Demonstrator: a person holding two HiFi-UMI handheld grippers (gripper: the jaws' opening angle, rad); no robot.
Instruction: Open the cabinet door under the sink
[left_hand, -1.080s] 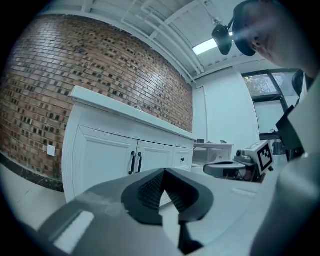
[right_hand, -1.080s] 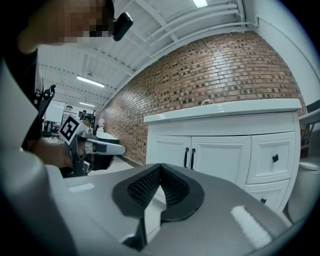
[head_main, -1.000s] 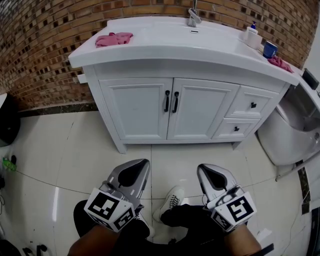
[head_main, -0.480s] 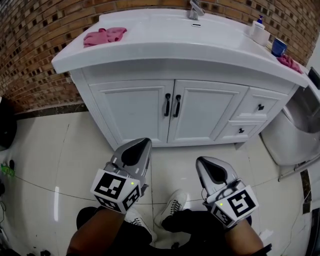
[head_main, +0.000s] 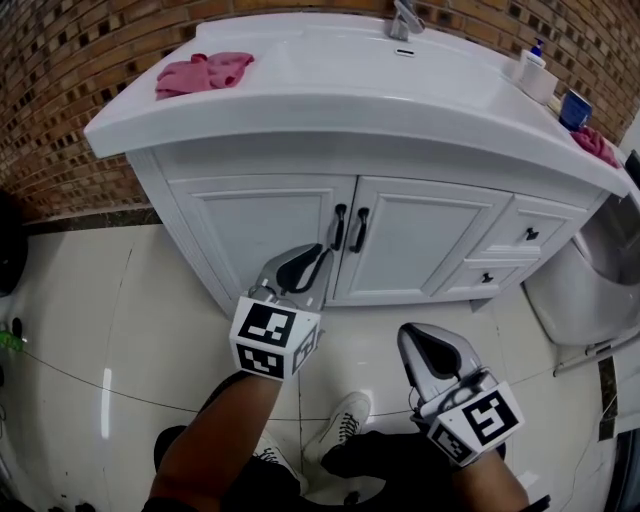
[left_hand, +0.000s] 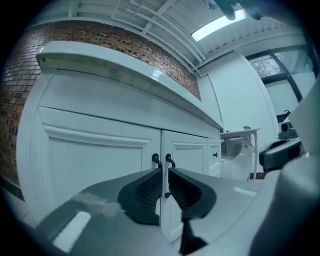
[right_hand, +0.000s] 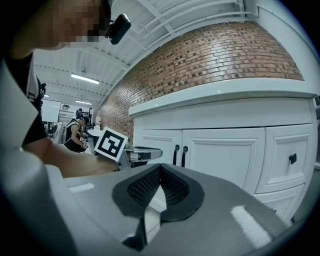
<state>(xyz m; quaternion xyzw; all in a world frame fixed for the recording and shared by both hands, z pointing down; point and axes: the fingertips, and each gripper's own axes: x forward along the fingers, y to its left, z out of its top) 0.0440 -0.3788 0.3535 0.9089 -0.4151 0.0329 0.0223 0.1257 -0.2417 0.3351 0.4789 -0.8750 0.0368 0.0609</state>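
Observation:
The white cabinet under the sink has two doors, a left door and a right door, both closed. Two black handles flank the seam. My left gripper reaches level toward the handles, with its tips just in front of the left one. In the left gripper view the gripper has its jaws a narrow slit apart with nothing between them, and the handles show just above. My right gripper hangs back over the floor. It is shut and empty.
On the sink top lie a pink cloth, a soap bottle and a blue cup. Two small drawers sit right of the doors. A white fixture stands at the right. The person's shoes are below.
My left gripper has moved forward from over the floor up to the door handles. The cabinet looks nearer. The right gripper has shifted only a little.

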